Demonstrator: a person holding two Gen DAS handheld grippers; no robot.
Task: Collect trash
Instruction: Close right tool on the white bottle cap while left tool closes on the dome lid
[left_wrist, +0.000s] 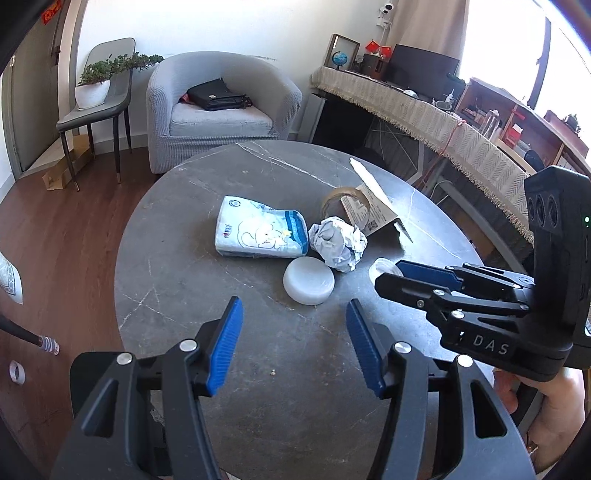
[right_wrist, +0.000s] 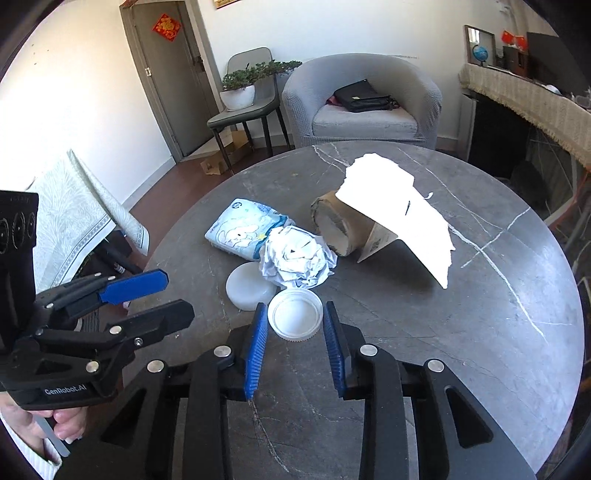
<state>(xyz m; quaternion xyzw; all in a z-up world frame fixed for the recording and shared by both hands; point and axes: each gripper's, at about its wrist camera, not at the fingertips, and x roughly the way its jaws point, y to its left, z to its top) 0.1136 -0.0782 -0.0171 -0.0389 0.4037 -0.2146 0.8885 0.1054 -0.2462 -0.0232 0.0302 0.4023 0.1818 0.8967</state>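
A round gray stone worktop (right_wrist: 480, 332) with thin white lines holds a small pile of trash.

The white plastic lid (right_wrist: 295, 318) is round and shallow, with little ridges around its edge. It lies open side up near the front of the worktop. The right hand-held gripper (right_wrist: 294, 325) has its blue ribbed pads on both sides of the lid. The pads are very close to its rim, but I cannot tell if they press on it. In the left wrist view only a bit of the lid (left_wrist: 382, 266) shows behind that right hand-held gripper (left_wrist: 397, 275).

Just beside the lid sits a thick white puck (left_wrist: 308, 280). It is round, smooth and flat on top. The left hand-held gripper (left_wrist: 293, 345) hangs above the worktop in front of the puck. Its jaws stand wide apart and nothing is between them.

Behind the puck lies a ball of crumpled white paper (left_wrist: 338, 243), full of folds. It touches a soft plastic pack (left_wrist: 260, 232), white and blue with a cartoon rabbit on it. On the other side lies a brown tape roll (right_wrist: 334, 225), a cardboard ring tipped on its side. A bent white sheet (right_wrist: 399, 206) leans over the roll and shines bright in the sun.

A hand (left_wrist: 554, 410) holds the right one from below.
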